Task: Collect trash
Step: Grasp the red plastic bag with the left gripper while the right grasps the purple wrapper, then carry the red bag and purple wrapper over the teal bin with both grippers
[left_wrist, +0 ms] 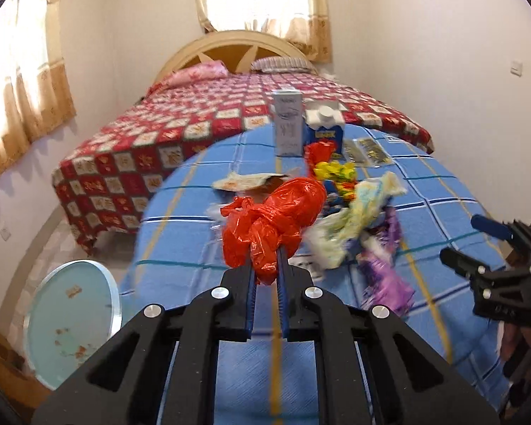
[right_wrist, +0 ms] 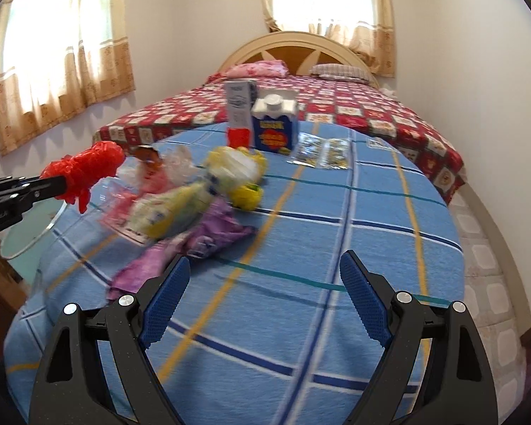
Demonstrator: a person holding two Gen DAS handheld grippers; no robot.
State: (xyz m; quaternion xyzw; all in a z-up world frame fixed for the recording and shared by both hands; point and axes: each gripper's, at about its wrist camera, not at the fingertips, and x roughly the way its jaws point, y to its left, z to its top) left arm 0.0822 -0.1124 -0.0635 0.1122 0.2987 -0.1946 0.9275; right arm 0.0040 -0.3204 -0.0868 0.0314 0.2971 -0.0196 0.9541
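The left hand-held gripper (left_wrist: 265,265) pinched a knotted red plastic bag (left_wrist: 276,216), lifted clear of the table (right_wrist: 301,248) (blue checked cloth). To its right lay the trash pile (right_wrist: 194,191) of crumpled wrappers, cartons (right_wrist: 274,124) standing behind. The right hand-held gripper (right_wrist: 263,301) stood spread wide, empty, above bare cloth.

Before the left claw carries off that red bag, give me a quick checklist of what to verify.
1. Left claw shut on red bag: ok.
2. Bag lifted off the table: ok, seen from the right wrist.
3. Nothing else caught in the grip: ok.
4. Right claw open and empty: ok.
5. Bin in view to drop into: not ok.
6. Wrappers left on the table: not ok.
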